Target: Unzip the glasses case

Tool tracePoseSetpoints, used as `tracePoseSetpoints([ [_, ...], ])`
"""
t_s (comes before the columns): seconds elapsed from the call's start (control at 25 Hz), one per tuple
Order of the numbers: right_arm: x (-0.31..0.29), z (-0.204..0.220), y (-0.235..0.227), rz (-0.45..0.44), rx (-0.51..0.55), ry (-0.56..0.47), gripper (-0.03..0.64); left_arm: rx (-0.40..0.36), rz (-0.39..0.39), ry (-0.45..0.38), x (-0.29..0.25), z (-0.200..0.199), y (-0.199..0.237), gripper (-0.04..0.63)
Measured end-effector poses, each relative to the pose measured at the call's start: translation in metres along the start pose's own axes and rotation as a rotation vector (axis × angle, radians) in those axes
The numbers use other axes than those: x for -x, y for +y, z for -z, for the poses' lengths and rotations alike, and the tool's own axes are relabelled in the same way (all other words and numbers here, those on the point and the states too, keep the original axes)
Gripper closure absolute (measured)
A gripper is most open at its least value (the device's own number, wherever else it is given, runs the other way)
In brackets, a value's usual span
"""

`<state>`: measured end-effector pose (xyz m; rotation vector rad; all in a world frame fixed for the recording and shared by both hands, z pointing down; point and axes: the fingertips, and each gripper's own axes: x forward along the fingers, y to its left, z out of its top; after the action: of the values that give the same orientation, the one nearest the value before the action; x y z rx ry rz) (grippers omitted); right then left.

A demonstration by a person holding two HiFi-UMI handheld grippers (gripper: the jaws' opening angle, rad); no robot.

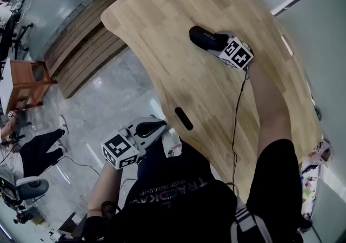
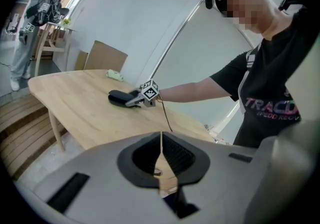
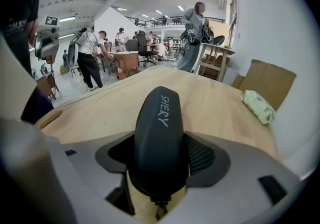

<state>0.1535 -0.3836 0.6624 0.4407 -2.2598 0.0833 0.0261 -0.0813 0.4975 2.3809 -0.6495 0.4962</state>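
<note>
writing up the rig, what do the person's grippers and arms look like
The left gripper and right gripper are grey with black-padded fingers and a black-and-white marker cube each. A black cable trails from the right one. Black short-sleeved shirt.

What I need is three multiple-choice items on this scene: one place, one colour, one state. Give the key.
1. The glasses case lies: A on the table, within the right gripper; B on the floor; C on a chair.
2. Its colour: A green; B black; C white.
3. The left gripper has its fingers: A wide apart; B together; C clamped on the case.
Key: A, it sits on the wood; B, its shell is black; B, they meet.
</note>
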Motion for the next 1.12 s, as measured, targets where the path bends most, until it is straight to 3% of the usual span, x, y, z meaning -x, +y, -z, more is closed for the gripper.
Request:
tracePoseSetpoints([
  [0.52,0.017,-0.015,0.008,0.032,0.087,-0.016,0.272,-0.012,0.007,0.008,-0.003,0.004,-0.013,0.572],
  [0.72,0.052,-0.038,0.008,0.116,0.002,-0.148,0.275,-0.042,0.009,-0.018,0.003,-0.002,-0.016,0.572],
  [0.84,0.085,-0.055,0.005,0.189,-0.094,-0.249,0.376,-0.068,0.024,-0.040,0.006,-0.009,-0.017,0.572],
  [0.92,0.109,-0.059,0.009,0.245,-0.186,-0.307,0.589,-0.071,0.030,-0.044,0.010,-0.009,-0.022,0.572],
  [1.12,0.162,-0.081,0.047,0.357,-0.366,-0.420,0.600,-0.068,0.020,-0.061,0.030,-0.006,-0.027,0.572],
])
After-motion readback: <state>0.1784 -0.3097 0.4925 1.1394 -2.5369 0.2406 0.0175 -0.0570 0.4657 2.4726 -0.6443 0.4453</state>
